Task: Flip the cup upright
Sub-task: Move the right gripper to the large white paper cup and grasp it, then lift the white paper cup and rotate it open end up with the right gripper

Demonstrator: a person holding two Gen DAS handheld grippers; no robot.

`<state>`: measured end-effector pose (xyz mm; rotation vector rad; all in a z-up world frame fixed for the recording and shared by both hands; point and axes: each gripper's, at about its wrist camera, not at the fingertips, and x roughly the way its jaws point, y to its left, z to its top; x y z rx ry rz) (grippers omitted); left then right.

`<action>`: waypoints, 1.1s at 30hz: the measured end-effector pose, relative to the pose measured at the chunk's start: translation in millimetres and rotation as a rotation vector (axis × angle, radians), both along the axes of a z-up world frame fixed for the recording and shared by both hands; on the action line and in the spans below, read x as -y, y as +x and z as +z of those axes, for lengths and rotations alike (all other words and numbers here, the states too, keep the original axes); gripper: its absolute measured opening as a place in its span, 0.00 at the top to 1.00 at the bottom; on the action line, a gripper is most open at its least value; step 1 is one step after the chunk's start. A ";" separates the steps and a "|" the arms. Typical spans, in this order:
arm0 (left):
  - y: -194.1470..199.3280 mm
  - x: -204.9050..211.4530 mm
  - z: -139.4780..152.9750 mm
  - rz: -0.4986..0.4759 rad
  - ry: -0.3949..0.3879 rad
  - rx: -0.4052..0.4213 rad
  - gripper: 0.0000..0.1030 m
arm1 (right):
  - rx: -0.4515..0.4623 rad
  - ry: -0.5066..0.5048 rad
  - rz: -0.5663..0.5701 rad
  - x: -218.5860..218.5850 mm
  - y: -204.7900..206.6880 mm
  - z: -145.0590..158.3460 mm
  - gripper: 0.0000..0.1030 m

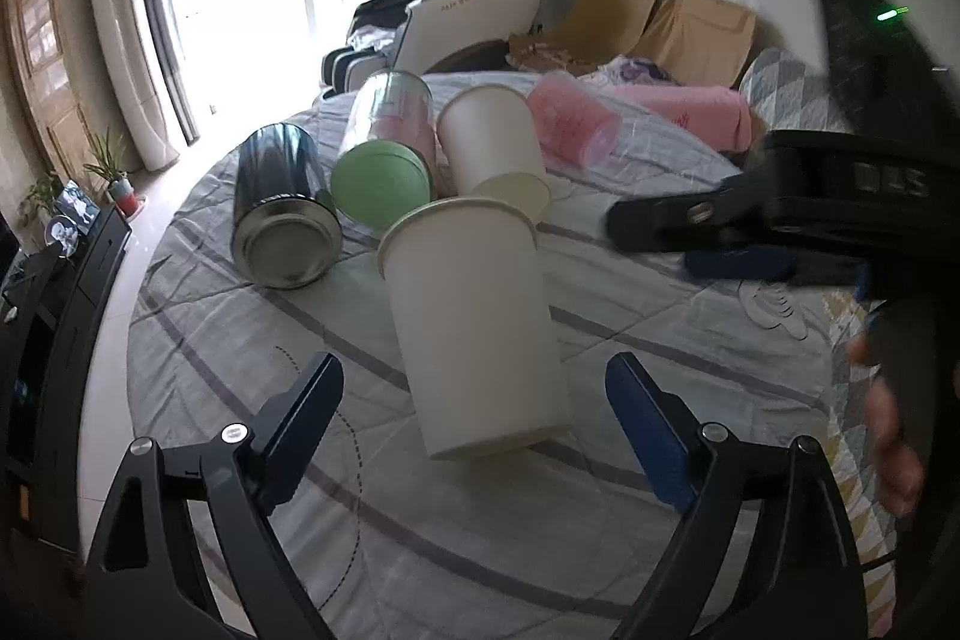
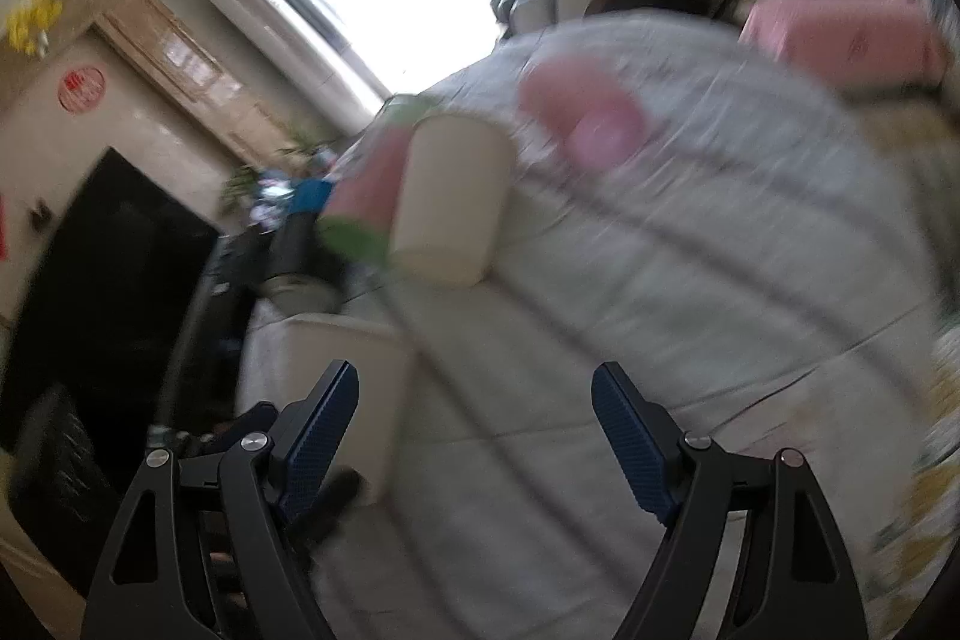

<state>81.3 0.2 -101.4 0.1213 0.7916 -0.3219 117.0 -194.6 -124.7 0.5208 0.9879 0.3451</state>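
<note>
A white paper cup (image 1: 474,328) stands tilted on the striped bedspread (image 1: 630,358), mouth up, just beyond my open left gripper (image 1: 474,388). Behind it lie a second white cup (image 1: 492,142), a green-bottomed clear cup (image 1: 384,160), a dark metal-bottomed cup (image 1: 279,208) and a pink cup (image 1: 570,124), all on their sides. My right gripper (image 1: 648,226) hovers to the right of the cups in the left wrist view. In the blurred right wrist view my right gripper (image 2: 474,400) is open and empty, with the white cup (image 2: 450,202) and pink cup (image 2: 582,118) ahead.
A pink pillow (image 1: 690,106) and sofa cushions (image 1: 696,28) lie beyond the bed. A massage chair (image 1: 468,16) stands by the bright window. A dark cabinet (image 1: 54,316) with plants runs along the left. A person's hand (image 1: 894,436) holds the right gripper.
</note>
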 end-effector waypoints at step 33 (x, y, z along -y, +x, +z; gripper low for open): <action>12.5 -38.5 -12.8 -0.005 -0.079 -0.068 0.03 | 0.043 0.121 0.180 -53.8 19.5 -1.6 0.36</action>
